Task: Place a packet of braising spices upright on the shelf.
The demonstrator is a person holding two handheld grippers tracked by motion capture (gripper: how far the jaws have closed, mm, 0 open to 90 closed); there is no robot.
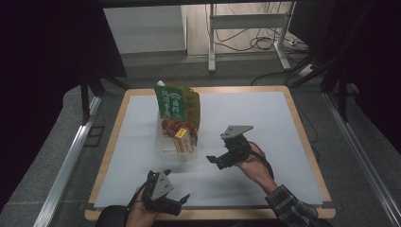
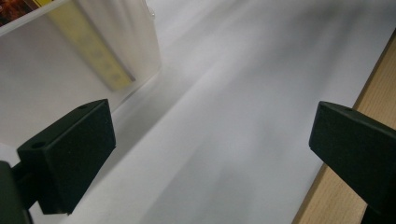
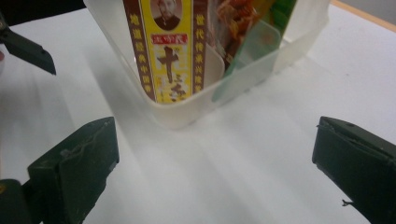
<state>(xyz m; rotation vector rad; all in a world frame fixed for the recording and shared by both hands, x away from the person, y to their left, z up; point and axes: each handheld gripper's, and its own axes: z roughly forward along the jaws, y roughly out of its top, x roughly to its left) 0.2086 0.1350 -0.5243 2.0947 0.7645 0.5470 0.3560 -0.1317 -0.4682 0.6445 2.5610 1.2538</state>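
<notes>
A translucent plastic bin (image 1: 172, 147) is set on the white sheet (image 1: 265, 118) of the desk (image 1: 302, 137), left of its middle. Inside it a yellow box (image 1: 183, 140) is stood upright at the near side, with a red packet (image 1: 172, 126) behind it and a tall green bag (image 1: 176, 104) rising at the bin's 12 o'clock. In the right gripper view the yellow box (image 3: 166, 46) is seen pressed against the near wall of the bin (image 3: 196, 105).

The right gripper (image 1: 222, 158) is held at the bin's 3 o'clock, just beside it, aimed at it, with its fingers (image 3: 74, 168) spread wide apart and nothing between them. The left gripper (image 1: 177, 201) is held at the bin's 6 o'clock, near the desk's front edge, its fingers (image 2: 70, 154) likewise apart and empty.

The step in hand is judged to be the approach, with nothing yet grasped. For the next move, the right gripper would probably need to be raised above the rim and closed on the top of the yellow box, while the bin may need steadying.
</notes>
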